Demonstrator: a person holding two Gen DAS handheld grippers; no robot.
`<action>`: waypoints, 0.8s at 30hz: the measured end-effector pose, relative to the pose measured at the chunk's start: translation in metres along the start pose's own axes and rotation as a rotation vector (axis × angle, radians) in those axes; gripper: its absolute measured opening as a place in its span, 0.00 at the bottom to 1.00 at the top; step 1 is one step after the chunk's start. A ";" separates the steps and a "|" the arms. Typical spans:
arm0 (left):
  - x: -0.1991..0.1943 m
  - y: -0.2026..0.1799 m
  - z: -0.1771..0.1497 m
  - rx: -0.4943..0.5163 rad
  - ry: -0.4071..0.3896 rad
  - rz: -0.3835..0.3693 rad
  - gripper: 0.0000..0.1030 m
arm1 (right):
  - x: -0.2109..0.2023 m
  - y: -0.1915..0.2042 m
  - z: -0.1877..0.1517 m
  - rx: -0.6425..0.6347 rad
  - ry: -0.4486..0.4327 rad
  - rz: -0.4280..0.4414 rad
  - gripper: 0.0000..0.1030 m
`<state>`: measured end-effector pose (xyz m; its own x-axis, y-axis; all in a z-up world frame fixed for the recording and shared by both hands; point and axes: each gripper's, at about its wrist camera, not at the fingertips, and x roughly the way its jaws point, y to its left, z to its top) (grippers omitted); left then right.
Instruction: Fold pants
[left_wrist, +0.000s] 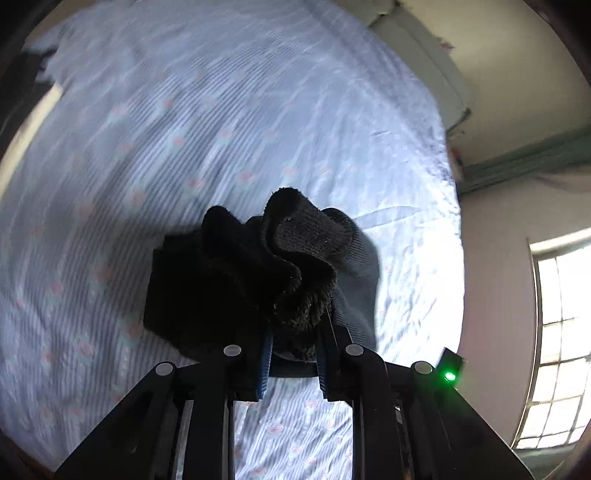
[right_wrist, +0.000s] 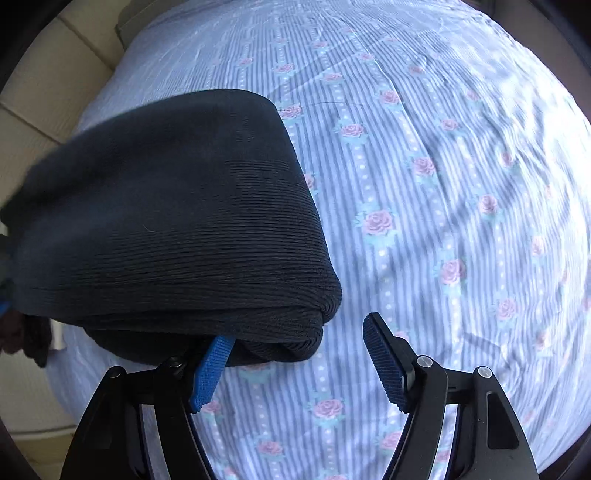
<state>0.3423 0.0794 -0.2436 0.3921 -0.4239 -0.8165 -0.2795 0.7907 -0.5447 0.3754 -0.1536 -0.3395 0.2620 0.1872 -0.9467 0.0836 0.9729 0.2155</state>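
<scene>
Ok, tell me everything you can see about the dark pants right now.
The pants are dark ribbed knit, folded into a thick bundle on the floral striped bedsheet. The left gripper is shut on a bunched, fuzzy-lined edge. The right gripper is open, one blue pad against the bundle's rolled edge.

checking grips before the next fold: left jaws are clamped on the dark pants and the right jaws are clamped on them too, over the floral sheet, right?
Not quite. The right gripper is open in the right wrist view, jaws spread beside the dark pants, not clamped. The left gripper is clamped on them, over the floral sheet.
</scene>
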 end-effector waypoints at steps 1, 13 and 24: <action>0.003 0.004 -0.001 -0.016 0.007 -0.002 0.21 | 0.001 0.000 0.000 -0.018 0.001 -0.011 0.71; -0.013 0.033 -0.003 -0.116 -0.090 0.048 0.18 | -0.040 -0.028 -0.007 -0.034 -0.123 -0.113 0.68; 0.030 0.073 -0.015 -0.160 -0.010 0.135 0.28 | -0.044 -0.012 -0.027 -0.090 0.010 -0.107 0.68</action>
<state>0.3203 0.1177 -0.3106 0.3499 -0.3144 -0.8825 -0.4649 0.7595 -0.4549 0.3366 -0.1702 -0.3074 0.2466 0.0826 -0.9656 0.0241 0.9955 0.0914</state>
